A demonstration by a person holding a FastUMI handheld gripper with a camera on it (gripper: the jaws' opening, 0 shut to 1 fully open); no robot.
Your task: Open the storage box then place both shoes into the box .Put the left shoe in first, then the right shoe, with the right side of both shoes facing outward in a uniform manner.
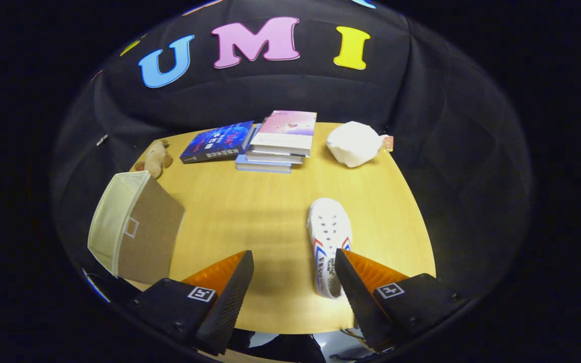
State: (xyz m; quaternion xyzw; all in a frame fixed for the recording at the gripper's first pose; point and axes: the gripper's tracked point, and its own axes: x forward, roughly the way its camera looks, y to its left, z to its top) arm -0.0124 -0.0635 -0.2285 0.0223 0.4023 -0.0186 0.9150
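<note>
My right finger [343,267] covers the heel end of the white shoe [327,237], the storage box [131,227] conceals its own interior and near counter [250,212] edge, and book cover print is illegibly small.

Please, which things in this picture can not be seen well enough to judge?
- White shoe, gripper view: its near end lies behind one finger of the open gripper; whether left or right shoe is unclear.
- Storage box: seen at an angle, so its inside is mostly hidden by its own wall.
- Plush toy: partly behind the box.
- Books: cover text is too small.
</note>
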